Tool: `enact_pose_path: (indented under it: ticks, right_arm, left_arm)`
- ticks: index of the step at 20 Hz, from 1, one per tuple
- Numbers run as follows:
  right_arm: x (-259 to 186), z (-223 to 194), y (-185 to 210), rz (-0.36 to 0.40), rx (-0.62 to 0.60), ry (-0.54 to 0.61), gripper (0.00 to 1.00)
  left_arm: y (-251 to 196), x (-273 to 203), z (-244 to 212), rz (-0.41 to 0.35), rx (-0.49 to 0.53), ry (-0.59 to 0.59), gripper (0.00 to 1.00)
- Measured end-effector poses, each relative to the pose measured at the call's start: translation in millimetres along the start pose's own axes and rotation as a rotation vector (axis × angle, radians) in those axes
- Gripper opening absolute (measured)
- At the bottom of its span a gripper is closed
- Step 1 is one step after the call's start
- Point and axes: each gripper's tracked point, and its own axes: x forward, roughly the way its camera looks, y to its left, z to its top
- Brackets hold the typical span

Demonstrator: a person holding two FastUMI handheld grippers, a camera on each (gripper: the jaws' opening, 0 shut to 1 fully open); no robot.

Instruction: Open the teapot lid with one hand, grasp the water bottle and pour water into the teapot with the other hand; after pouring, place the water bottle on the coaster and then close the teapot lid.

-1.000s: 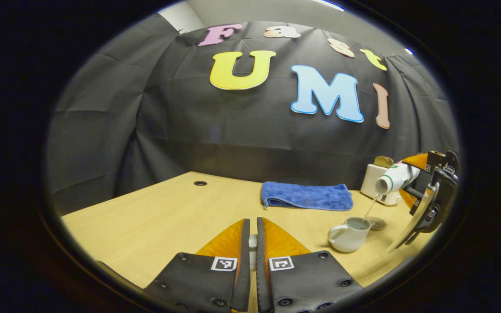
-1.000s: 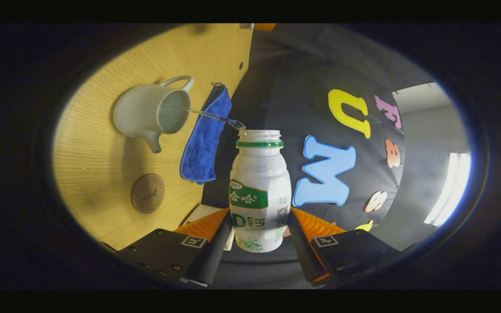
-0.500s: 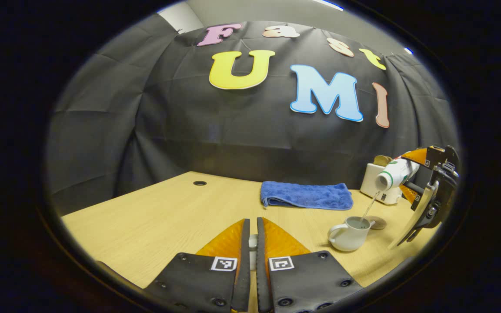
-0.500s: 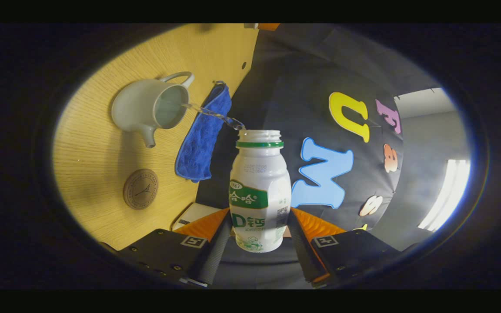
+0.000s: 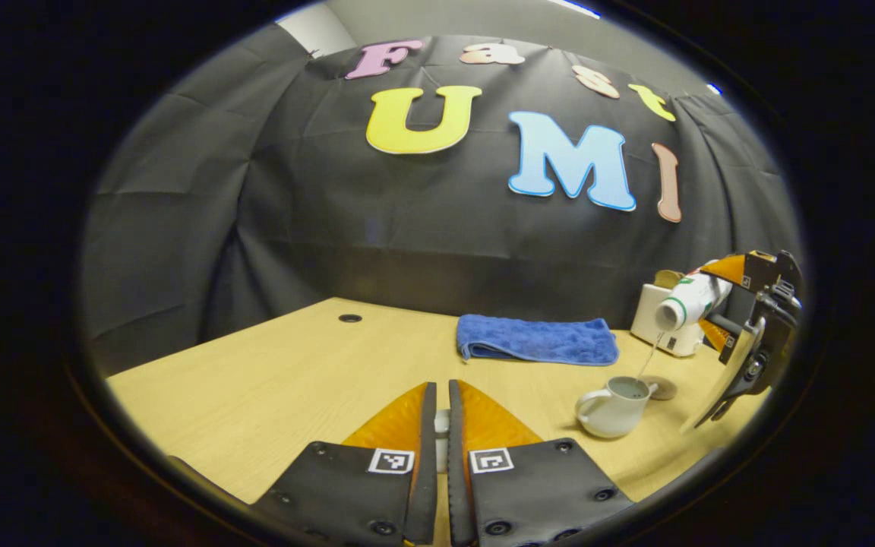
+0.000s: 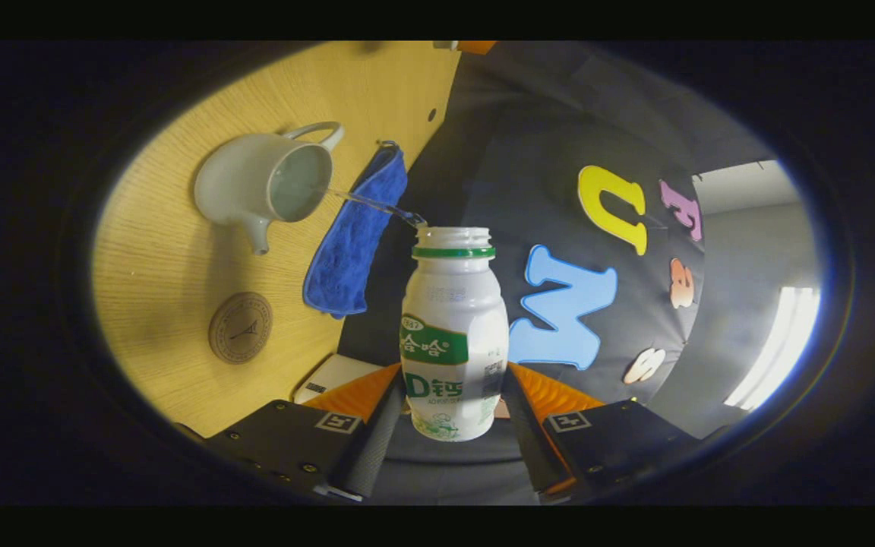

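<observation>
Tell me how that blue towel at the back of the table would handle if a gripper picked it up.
The blue towel lies folded and plush on the table, so it would likely be floppy, sagging and unfolding if pinched at one edge. It looks light for its size. Its fuzzy surface should grip well rather than slip, and it can't roll or break.

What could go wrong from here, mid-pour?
1. The stream from the water bottle is thin and enters the teapot close to its rim; a small wobble could spill onto the table or the blue towel.
2. The left claw pinches something small and pale, apparently the lid; a slip would drop it.
</observation>
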Motion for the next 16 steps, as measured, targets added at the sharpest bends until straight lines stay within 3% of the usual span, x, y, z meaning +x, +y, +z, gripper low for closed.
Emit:
enact_pose_path:
  ticks: [11,12,13,14,16]
  right_arm:
    - [5.2,0.6,-6.5,-0.008,-0.060,-0.018,0.74]
    - [6.1,0.8,-6.7,-0.010,-0.067,-0.021,0.59]
    - [6.8,0.8,-7.7,-0.012,-0.073,-0.023,0.59]
    - [6.6,1.5,-8.1,-0.013,-0.079,-0.025,0.74]
    - [7.4,2.0,-10.0,-0.020,-0.088,-0.030,0.74]
  left_arm:
    - [0.0,0.1,-0.7,0.000,0.004,0.008,0.17]
    - [0.0,0.4,-0.8,-0.001,0.004,0.010,0.17]
    - [0.1,-0.1,-0.6,-0.001,0.004,0.010,0.17]
    - [-0.1,0.3,-1.1,-0.001,0.005,0.011,0.17]
    - [0.1,0.3,-1.0,-0.001,0.007,0.012,0.17]
